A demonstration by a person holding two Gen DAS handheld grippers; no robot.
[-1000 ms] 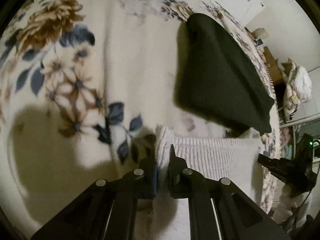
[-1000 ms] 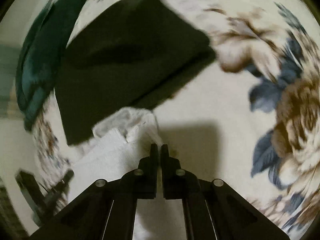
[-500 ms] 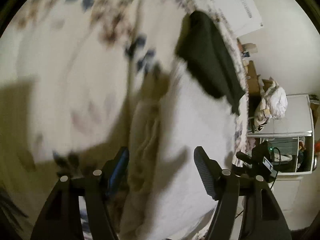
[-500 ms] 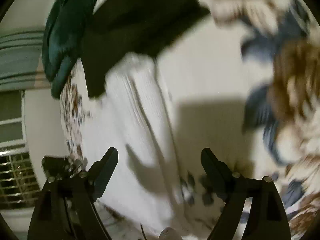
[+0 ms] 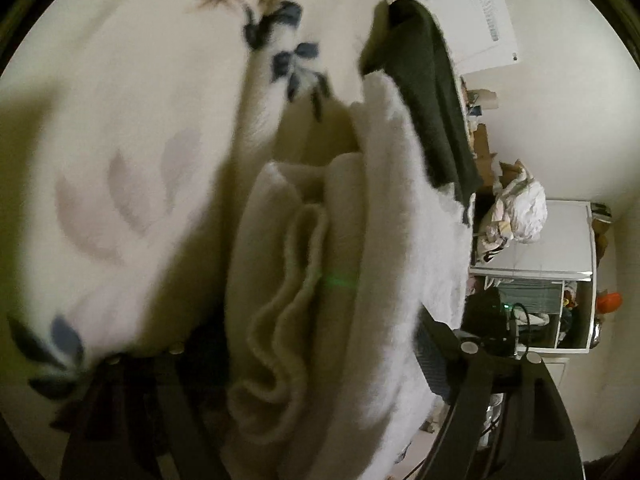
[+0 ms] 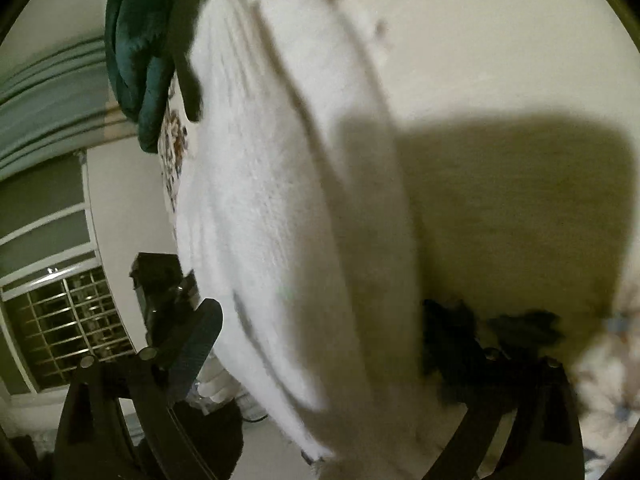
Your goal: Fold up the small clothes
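Observation:
A white knit garment (image 5: pixel 320 280) lies folded in layers on the floral blanket (image 5: pixel 140 120); it also fills the right wrist view (image 6: pixel 280 200). My left gripper (image 5: pixel 304 356) is open, its fingers spread to either side of the garment's folded edge, very close to it. My right gripper (image 6: pixel 320 344) is open too, its fingers straddling the garment's other end. A folded black garment (image 5: pixel 432 92) lies just beyond the white one. Both views are blurred.
A dark green cloth (image 6: pixel 136 52) lies at the far end of the bed. Past the bed edge stand a white cabinet (image 5: pixel 560 240) with a bundle of clothes (image 5: pixel 516 208) and a barred window (image 6: pixel 68 320).
Both grippers were shut on the white garment's corners a second ago; they have let go, opened wide, and now sit low over the folded garment.

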